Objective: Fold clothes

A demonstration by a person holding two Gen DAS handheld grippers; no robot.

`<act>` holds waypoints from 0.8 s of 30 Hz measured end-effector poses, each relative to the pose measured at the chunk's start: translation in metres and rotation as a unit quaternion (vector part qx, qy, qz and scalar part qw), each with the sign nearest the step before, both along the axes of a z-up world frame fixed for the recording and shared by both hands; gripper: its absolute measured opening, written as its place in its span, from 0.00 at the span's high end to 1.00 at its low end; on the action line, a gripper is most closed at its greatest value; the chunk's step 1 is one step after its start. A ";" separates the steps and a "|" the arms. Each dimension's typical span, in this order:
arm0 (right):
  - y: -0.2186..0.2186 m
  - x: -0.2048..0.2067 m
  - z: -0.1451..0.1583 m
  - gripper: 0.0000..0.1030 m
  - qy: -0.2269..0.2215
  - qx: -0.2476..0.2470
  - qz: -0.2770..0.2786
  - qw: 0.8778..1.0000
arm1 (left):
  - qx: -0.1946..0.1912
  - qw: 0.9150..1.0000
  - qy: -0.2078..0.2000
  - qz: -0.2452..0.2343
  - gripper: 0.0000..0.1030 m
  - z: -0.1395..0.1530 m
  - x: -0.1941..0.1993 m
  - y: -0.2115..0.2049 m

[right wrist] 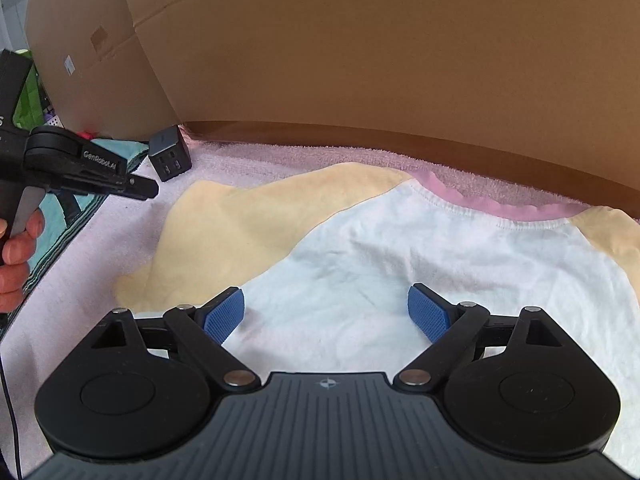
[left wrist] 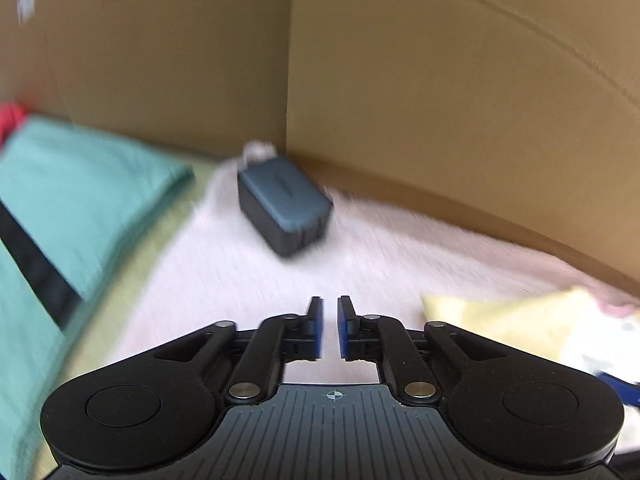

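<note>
Jaws of both grippers apart, empty, over soft white-and-yellow shirt [right wrist: 360, 264].

Brown cardboard walls [right wrist: 360, 60], pink towel surface [left wrist: 248, 280], soft daylight

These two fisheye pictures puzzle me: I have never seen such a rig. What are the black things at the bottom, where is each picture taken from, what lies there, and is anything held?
No robot here: a person holds a hand-operated gripper in each hand, and a camera on each looks forward along its two fingers.

The left wrist view shows the left gripper, its blue pads a narrow gap apart with nothing between them. Beyond it lie a dark charger block and folded teal cloth.

The right wrist view shows the right gripper, wide open over a white shirt with yellow sleeves, spread on a pink towel. A cardboard wall stands behind. Nothing is held.
</note>
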State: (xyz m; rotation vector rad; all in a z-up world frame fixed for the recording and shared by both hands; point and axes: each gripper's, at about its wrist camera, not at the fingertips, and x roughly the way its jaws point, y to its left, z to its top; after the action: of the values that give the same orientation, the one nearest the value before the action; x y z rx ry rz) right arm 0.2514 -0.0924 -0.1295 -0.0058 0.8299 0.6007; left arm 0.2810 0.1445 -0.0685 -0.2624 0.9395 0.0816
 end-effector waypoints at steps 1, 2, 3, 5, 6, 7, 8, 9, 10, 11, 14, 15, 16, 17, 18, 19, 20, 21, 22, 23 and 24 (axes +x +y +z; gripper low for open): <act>0.000 0.001 0.000 0.12 0.002 0.002 0.000 1.000 | -0.026 1.000 0.006 -0.004 0.68 -0.004 -0.002 0.004; 0.000 0.002 0.000 0.12 0.005 0.003 -0.001 1.000 | -0.054 0.998 0.013 -0.007 0.53 -0.008 -0.006 0.008; 0.000 0.002 0.000 0.12 0.007 0.004 -0.002 1.000 | -0.082 0.996 0.020 -0.008 0.44 -0.012 -0.010 0.011; -0.001 0.003 0.000 0.12 0.011 0.010 -0.007 1.000 | -0.126 0.991 0.030 -0.011 0.33 -0.023 -0.016 0.015; -0.001 0.002 0.000 0.12 0.012 0.013 -0.010 1.000 | -0.137 0.990 0.033 -0.013 0.33 -0.024 -0.020 0.016; -0.002 0.001 0.001 0.12 0.014 0.017 -0.011 1.000 | -0.142 0.989 0.033 -0.015 0.33 -0.026 -0.023 0.017; -0.003 -0.001 0.001 0.12 0.016 0.020 -0.012 1.000 | -0.150 0.988 0.034 -0.015 0.33 -0.027 -0.026 0.019; -0.004 -0.002 0.001 0.12 0.017 0.020 -0.013 1.000 | -0.164 0.986 0.038 -0.015 0.33 -0.029 -0.027 0.021; -0.005 -0.004 0.002 0.12 0.018 0.019 -0.014 1.000 | -0.182 0.982 0.044 -0.015 0.33 -0.032 -0.027 0.023; -0.005 -0.004 0.002 0.12 0.017 0.018 -0.014 1.000 | -0.202 0.978 0.050 -0.016 0.33 -0.035 -0.026 0.024; -0.007 -0.006 0.002 0.12 0.017 0.016 -0.017 1.000 | -0.242 0.968 0.067 -0.024 0.35 -0.039 -0.029 0.019; -0.007 -0.005 0.002 0.12 0.018 0.018 -0.020 0.999 | -0.241 0.968 0.069 -0.023 0.35 -0.042 -0.027 0.017; -0.007 -0.005 0.002 0.12 0.018 0.018 -0.022 0.999 | -0.231 0.970 0.067 -0.019 0.39 -0.042 -0.026 0.014; -0.007 -0.005 0.002 0.12 0.018 0.018 -0.023 0.999 | -0.220 0.973 0.067 -0.015 0.49 -0.042 -0.026 0.012; -0.006 -0.006 0.002 0.12 0.016 0.016 -0.023 0.999 | -0.206 0.976 0.069 -0.009 0.58 -0.041 -0.026 0.009; -0.006 -0.006 0.002 0.12 0.014 0.013 -0.022 1.000 | -0.196 0.978 0.071 -0.002 0.87 -0.040 -0.027 0.008; -0.005 -0.007 0.002 0.12 0.013 0.011 -0.021 1.000 | -0.191 0.979 0.070 0.004 0.99 -0.041 -0.029 0.008; -0.005 -0.007 0.002 0.12 0.012 0.011 -0.021 1.000 | -0.183 0.981 0.067 0.012 1.00 -0.041 -0.032 0.007; -0.006 -0.007 0.001 0.11 0.012 0.011 -0.022 1.000 | -0.170 0.983 0.058 0.022 1.00 -0.039 -0.036 0.008; -0.006 -0.007 0.001 0.11 0.012 0.012 -0.022 1.000 | -0.159 0.986 0.049 0.032 1.00 -0.039 -0.038 0.008; -0.006 -0.006 0.001 0.11 0.012 0.012 -0.023 1.000 | -0.152 0.987 0.042 0.041 1.00 -0.040 -0.041 0.008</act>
State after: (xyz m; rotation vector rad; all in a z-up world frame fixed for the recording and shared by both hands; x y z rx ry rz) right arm 0.2451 -0.0984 -0.1284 0.0427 0.8439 0.5692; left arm 0.2396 0.1529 -0.1082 -0.5833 1.0236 0.0245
